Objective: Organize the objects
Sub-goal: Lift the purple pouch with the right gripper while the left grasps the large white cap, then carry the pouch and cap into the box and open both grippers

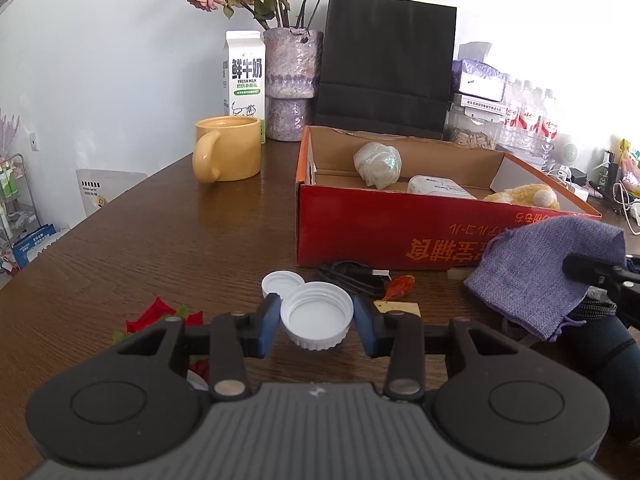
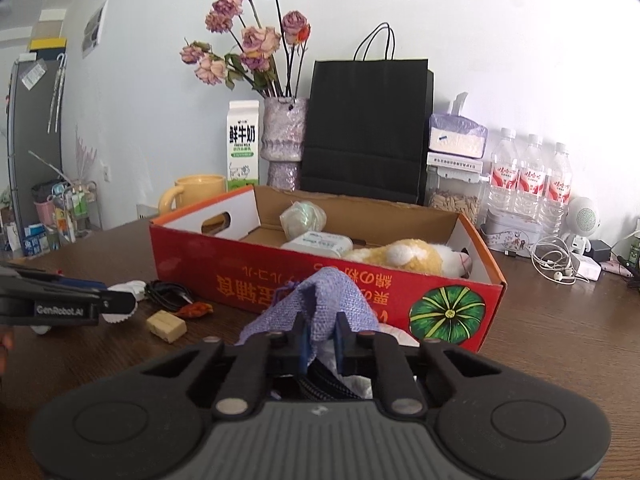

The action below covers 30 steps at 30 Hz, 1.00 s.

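Note:
My left gripper [image 1: 317, 320] is shut on a large white screw cap [image 1: 317, 315] and holds it above the brown table [image 1: 160, 240]. A smaller white cap [image 1: 281, 283] lies just beyond it. My right gripper [image 2: 321, 334] is shut on a purple cloth pouch [image 2: 320, 304], also seen in the left wrist view [image 1: 548, 272], in front of the red cardboard box [image 2: 280, 276]. The box [image 1: 400, 236] holds a wrapped ball [image 1: 377, 164], a white packet [image 1: 436, 187] and a yellow plush toy [image 2: 408, 256].
On the table near the box lie a black cable [image 1: 352, 276], an orange wrapper [image 1: 400, 285], a tan block [image 2: 166, 325] and a red flower [image 1: 160, 316]. Behind stand a yellow mug [image 1: 226, 148], milk carton [image 1: 244, 76], vase [image 1: 291, 80], black bag [image 1: 386, 68] and water bottles [image 2: 528, 176].

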{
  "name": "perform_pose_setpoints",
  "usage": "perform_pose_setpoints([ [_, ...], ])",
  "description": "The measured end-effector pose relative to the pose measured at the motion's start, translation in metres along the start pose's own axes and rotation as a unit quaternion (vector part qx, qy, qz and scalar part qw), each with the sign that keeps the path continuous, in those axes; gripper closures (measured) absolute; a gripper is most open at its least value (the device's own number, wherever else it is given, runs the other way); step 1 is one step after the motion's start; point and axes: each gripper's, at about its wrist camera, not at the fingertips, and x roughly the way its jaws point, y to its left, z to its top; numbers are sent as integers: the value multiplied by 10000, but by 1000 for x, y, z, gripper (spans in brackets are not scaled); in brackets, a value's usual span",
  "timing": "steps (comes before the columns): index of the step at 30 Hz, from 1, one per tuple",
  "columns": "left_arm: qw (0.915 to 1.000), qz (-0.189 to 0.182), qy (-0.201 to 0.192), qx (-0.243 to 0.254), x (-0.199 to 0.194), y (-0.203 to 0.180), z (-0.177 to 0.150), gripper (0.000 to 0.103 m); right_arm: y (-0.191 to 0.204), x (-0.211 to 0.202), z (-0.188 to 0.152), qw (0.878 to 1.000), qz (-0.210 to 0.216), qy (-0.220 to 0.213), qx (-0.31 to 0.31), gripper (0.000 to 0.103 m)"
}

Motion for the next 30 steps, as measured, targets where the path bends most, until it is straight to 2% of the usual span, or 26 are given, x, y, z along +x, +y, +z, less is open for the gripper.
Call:
perform_pose_setpoints([
  [5,9999,-2,-113,88,-8,-3,-1,62,3,-14,3,9995,134,-238,139,97],
  [13,9989,-193,-401,146,-29,-8,9,62,4,-23,7,9985,226,-368,348,97],
  [21,9966,-346,-711,231,-38,-25,32,62,-1,-25,18,9970,314,-512,490,97],
  [30,9941,-444,-947,284,-29,-54,63,62,-11,-17,47,9951,388,-771,477,97],
])
